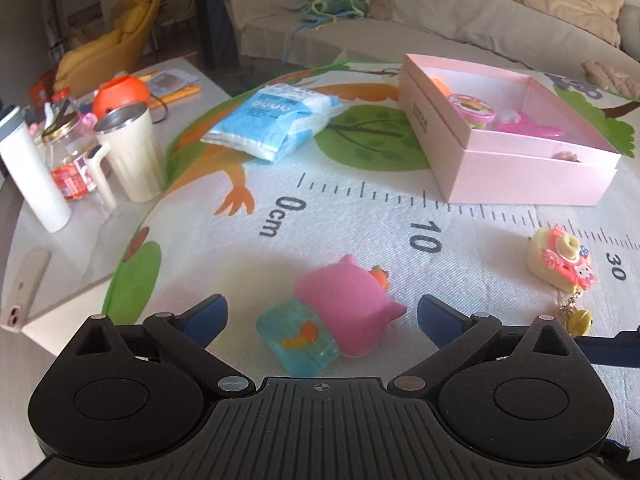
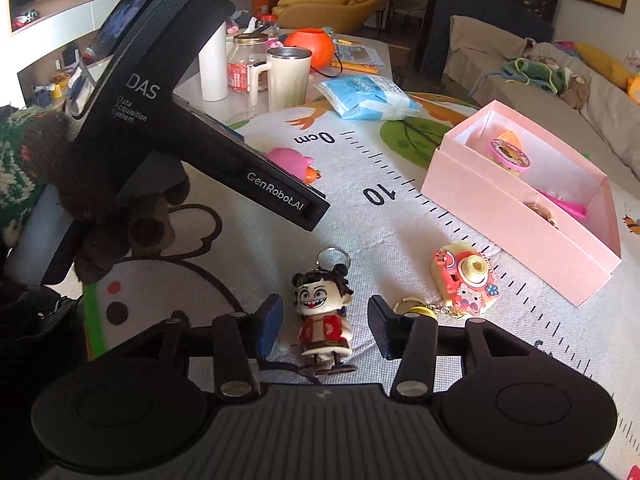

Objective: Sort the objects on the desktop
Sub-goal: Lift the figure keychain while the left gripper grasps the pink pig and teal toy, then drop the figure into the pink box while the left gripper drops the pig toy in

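Observation:
In the left wrist view my left gripper [image 1: 322,318] is open, low over the printed mat. A pink pig toy [image 1: 348,300] and a clear blue block [image 1: 298,340] lie between its blue pads, with neither pad touching them. In the right wrist view my right gripper [image 2: 326,326] is open around a small grinning doll keychain [image 2: 324,320], with a gap on each side. A pink-and-cream camera keychain [image 2: 464,280] lies just to the right of it. The open pink box [image 2: 500,208] holds several pink toys.
A blue tissue pack [image 1: 276,120] lies at the back of the mat. A cream mug [image 1: 132,148], a glass jar [image 1: 70,160], a white bottle [image 1: 32,168] and a phone [image 1: 24,288] crowd the left side. A hand in a fuzzy brown sleeve [image 2: 80,184] holds the left tool's black housing [image 2: 160,112].

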Motion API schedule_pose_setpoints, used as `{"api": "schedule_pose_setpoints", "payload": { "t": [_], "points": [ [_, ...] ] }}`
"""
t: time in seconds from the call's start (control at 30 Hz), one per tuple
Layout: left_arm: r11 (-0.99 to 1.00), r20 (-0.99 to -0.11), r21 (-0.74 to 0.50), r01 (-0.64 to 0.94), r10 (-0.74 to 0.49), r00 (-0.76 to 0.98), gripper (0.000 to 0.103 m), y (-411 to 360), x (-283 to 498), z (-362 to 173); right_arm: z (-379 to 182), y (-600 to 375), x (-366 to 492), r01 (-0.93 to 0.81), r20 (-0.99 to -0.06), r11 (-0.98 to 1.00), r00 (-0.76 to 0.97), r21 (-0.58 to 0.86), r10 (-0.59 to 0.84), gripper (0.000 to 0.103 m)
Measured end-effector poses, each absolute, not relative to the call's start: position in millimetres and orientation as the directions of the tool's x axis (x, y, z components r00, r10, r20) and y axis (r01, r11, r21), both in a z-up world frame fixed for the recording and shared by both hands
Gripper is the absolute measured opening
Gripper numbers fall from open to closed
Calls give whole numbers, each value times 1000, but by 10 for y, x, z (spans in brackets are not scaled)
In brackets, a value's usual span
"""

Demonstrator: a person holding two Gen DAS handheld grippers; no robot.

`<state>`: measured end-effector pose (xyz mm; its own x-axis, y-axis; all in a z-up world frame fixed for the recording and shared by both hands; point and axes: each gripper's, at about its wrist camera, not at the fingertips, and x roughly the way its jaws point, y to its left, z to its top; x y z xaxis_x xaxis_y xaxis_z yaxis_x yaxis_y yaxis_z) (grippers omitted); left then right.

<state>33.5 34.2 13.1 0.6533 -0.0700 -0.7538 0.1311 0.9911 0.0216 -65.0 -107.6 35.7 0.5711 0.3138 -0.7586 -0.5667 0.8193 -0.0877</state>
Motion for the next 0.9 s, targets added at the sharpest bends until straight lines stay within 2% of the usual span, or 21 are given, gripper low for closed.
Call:
{"api": "schedule_pose_setpoints", "payload": {
  "t": [0.1, 0.13, 0.17, 0.2, 0.23, 0.27, 0.3, 0.5, 0.63, 0.77, 0.9],
  "points": [
    [992, -763, 26, 121, -58, 644, 102, 373, 320, 114, 281, -1043, -538, -544, -776, 835, 558, -76, 293, 47],
    [992, -764, 27, 124, -59, 643, 99, 383, 306, 115, 266, -1037, -525, -546, -783, 835, 548, -67, 295, 46],
    [991, -765, 26, 130, -64, 641, 89, 393, 293, 115, 259, -1033, -520, -550, -788, 833, 538, -59, 300, 42],
    [991, -767, 30, 133, -63, 639, 84, 403, 276, 118, 262, -1034, -529, -555, -788, 830, 534, -53, 307, 33],
    [990, -764, 31, 136, -64, 642, 78, 410, 262, 130, 271, -1032, -540, -560, -791, 827, 528, -51, 309, 31],
    [990, -760, 38, 134, -58, 647, 67, 413, 247, 149, 284, -1031, -554, -564, -793, 824, 524, -49, 311, 30],
    [990, -757, 41, 138, -59, 650, 65, 414, 236, 167, 302, -1038, -569, -568, -792, 822, 522, -46, 316, 30],
    [973, -732, 71, 220, -100, 674, 62, 302, 37, 291, 499, -1167, -681, -568, -787, 823, 520, -28, 333, 30],
    [953, -683, 49, 298, -185, 707, 62, 168, -144, 561, 786, -1370, -729, -543, -762, 840, 546, -4, 349, 30],
    [926, -595, 56, 374, -270, 757, 62, -42, -122, 953, 1320, -1713, -656, -470, -677, 883, 651, -4, 343, 30],
    [907, -539, 92, 412, -302, 786, 62, -353, 169, 1141, 1765, -2024, -374, -362, -592, 931, 761, -50, 264, 30]
  ]
}}
